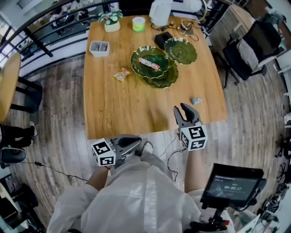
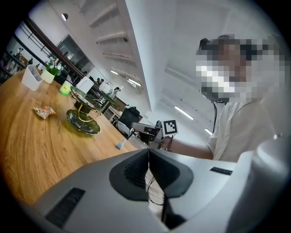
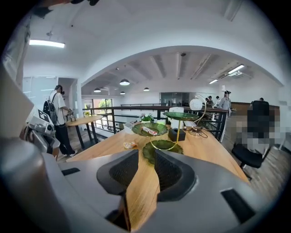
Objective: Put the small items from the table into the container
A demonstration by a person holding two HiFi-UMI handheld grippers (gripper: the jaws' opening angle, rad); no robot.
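Observation:
An orange snack packet point(image 1: 121, 73) lies on the wooden table point(image 1: 113, 104), left of a tiered stand of green plates point(image 1: 157, 70). A wrapped bar point(image 1: 149, 63) rests on one green plate. A small blue-grey item point(image 1: 196, 100) lies by the table's right edge. A white rectangular container point(image 1: 99, 48) stands at the far left. My right gripper point(image 1: 183, 110) hovers over the table's front edge, open and empty, just below the blue-grey item. My left gripper point(image 1: 135, 142) is shut on nothing, held close to the body off the table. The right gripper view shows the packet point(image 3: 129, 144) and stand point(image 3: 163, 148) ahead.
At the far end stand a potted plant point(image 1: 111, 20), a green cup point(image 1: 138, 23), a white jug point(image 1: 160, 11) and a black box point(image 1: 163, 38). A black chair point(image 1: 248, 52) is off to the right. A person point(image 3: 58, 113) stands at another table.

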